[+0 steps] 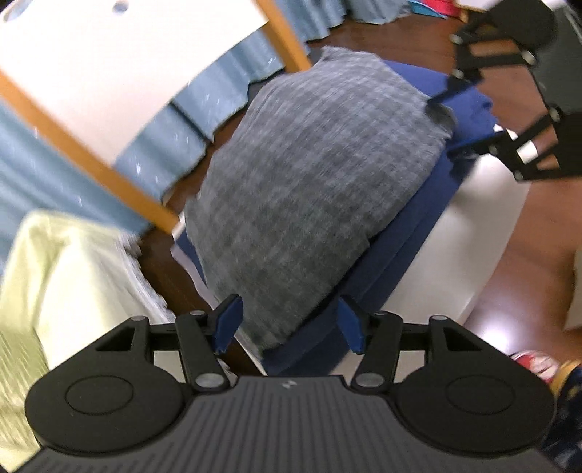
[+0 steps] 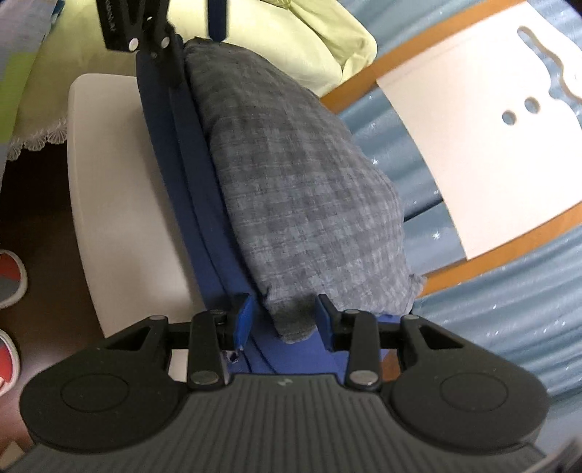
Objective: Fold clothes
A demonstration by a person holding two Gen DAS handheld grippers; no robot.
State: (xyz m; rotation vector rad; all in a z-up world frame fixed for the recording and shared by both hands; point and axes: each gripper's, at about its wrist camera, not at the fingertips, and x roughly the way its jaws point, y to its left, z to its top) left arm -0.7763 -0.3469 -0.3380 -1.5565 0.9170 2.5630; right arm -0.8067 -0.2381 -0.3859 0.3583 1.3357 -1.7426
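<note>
A folded grey checked garment (image 1: 309, 189) lies on top of a folded dark blue garment (image 1: 400, 236), and both rest on a white stool (image 1: 480, 233). My left gripper (image 1: 287, 324) is open, its jaws on either side of the near end of the stack. My right gripper (image 1: 447, 120) shows at the far end, open around the stack's corner. In the right wrist view the grey garment (image 2: 302, 196) and the blue garment (image 2: 192, 203) lie on the stool (image 2: 116, 196). My right gripper (image 2: 283, 320) straddles their near edge. My left gripper (image 2: 196, 25) is at the far end.
A white board with a wooden frame (image 1: 109, 72) leans against blue curtains (image 1: 232, 91). A pale yellow-green cloth (image 1: 54, 283) lies to the left. The floor (image 1: 538, 262) is brown wood. Red shoes (image 2: 7, 276) sit near the stool.
</note>
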